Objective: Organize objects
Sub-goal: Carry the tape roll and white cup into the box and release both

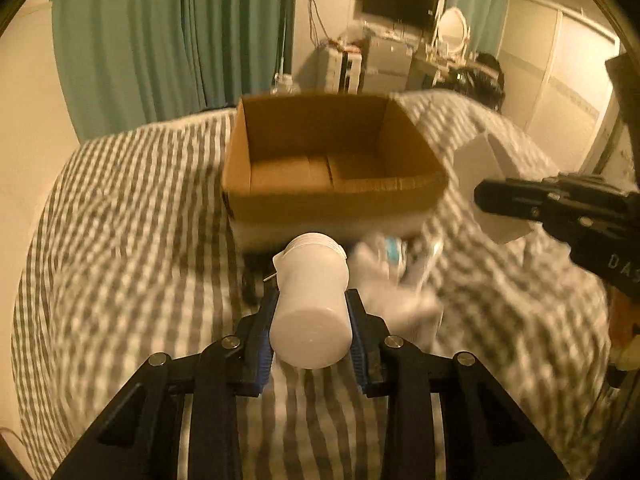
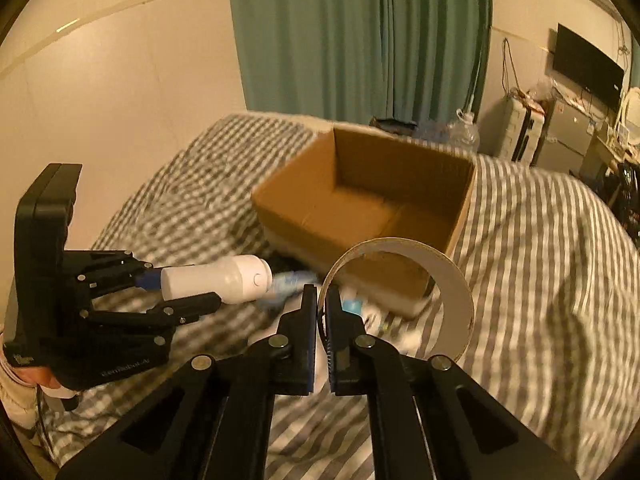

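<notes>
1. My left tongs are clamped on a white bottle; the blue pads press its sides, its flat base faces the camera and its capped end points toward the box.
2. From the right wrist view the same left tongs come in from the left, holding the bottle roughly level above the bed.
3. My right tongs are pinched on the wall of a tape roll; one finger sits inside the ring and one outside, and the ring stands on edge to the right of the fingers.
4. In the left wrist view the right tongs reach in from the right with the roll, held off the bedding just right of the box.
5. The cardboard box is open, sits on the striped bed, and I see only its bare floor flaps inside.
6. A small heap of white and blue items lies on the bedding against the box's near side, between the two tongs; motion blur keeps me from telling what they are.
7. The bottle is near that heap, short of the box's near wall.
8. Green curtains hang behind the bed.
</notes>
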{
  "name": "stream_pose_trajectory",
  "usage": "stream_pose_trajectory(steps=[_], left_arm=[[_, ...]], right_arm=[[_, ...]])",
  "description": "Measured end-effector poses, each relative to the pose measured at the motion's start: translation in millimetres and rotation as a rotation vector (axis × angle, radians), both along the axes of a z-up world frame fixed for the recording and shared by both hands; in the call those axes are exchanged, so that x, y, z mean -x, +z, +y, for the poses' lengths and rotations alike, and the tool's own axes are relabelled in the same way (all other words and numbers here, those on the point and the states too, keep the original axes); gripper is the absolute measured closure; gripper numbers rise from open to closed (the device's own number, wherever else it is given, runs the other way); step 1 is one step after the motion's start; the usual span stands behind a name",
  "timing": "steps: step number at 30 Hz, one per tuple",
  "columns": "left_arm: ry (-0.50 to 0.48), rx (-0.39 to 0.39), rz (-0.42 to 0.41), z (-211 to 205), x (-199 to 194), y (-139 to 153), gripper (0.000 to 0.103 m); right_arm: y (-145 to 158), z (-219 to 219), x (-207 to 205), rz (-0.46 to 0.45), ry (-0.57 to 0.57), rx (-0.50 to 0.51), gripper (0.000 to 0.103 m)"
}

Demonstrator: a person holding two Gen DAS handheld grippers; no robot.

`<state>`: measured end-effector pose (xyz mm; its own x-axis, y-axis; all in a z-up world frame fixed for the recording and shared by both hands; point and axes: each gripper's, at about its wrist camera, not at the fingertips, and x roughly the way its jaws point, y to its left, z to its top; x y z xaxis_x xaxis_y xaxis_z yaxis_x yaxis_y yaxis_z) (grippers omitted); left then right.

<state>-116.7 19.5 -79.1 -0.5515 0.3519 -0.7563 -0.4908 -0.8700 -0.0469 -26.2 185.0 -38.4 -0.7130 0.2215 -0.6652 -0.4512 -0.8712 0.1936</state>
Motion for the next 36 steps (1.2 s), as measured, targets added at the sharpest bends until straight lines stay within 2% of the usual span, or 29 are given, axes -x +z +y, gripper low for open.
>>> stream_pose_trajectory(steps=[6, 10, 14, 19, 24, 31, 34, 36], left_arm=[[-0.020, -0.005, 0.110, 13, 44, 37, 0.071], [-0.031, -0.009, 0.129, 28, 85, 45, 0.071], [-0.023, 0.003, 0.133, 42, 130, 41, 0.071], [-0.029, 0.022, 0.099, 61, 171, 15, 0.071], [-0.040, 0.032, 0.041, 71, 181, -17, 0.071], [-0.072, 0.057, 0.057, 85, 163, -25, 0.071], [-0.076, 0.070, 0.073, 78, 155, -25, 0.067], [-0.080, 0.078, 0.065, 77, 152, -24, 0.054]], right_arm=[[29, 39, 23, 0.021, 0.003, -0.045, 0.099], [34, 72, 48, 0.003, 0.006, -0.056, 0.099], [29, 103, 75, -0.017, 0.020, -0.033, 0.099], [3, 129, 105, -0.055, 0.026, 0.007, 0.099], [-29, 136, 117, -0.104, 0.035, 0.042, 0.099], [-41, 135, 113, -0.130, 0.025, 0.048, 0.098], [-39, 133, 110, -0.139, 0.005, 0.052, 0.091], [-37, 131, 105, -0.140, -0.016, 0.050, 0.079]])
